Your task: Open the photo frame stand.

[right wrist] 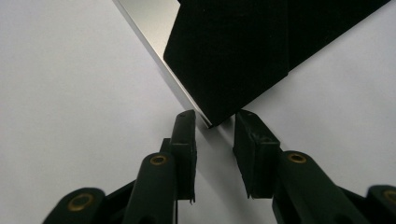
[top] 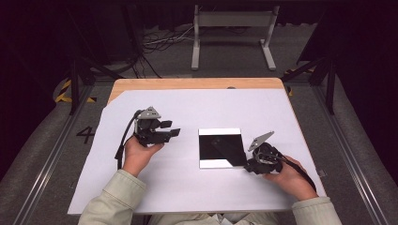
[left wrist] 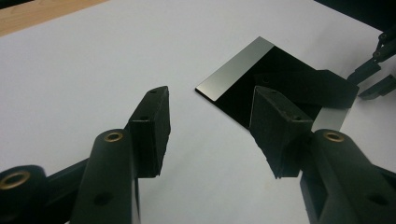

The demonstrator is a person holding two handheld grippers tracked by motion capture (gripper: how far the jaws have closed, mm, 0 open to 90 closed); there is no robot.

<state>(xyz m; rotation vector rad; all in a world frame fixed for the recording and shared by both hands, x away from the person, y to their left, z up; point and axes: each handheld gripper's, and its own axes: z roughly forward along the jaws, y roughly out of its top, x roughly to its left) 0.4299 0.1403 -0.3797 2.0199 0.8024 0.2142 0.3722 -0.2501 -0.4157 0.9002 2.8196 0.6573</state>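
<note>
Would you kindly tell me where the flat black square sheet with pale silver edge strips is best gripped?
Probably at its near right corner. The flat black square sheet lies flush on the white table cover, so only edges offer purchase. The right gripper already straddles that corner tip, jaws open, coming in low from the person's right.

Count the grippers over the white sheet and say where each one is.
2. The left gripper hangs over the sheet left of the black square, apart from it. The right gripper is at the square's near right corner, jaws either side of that corner.
</note>
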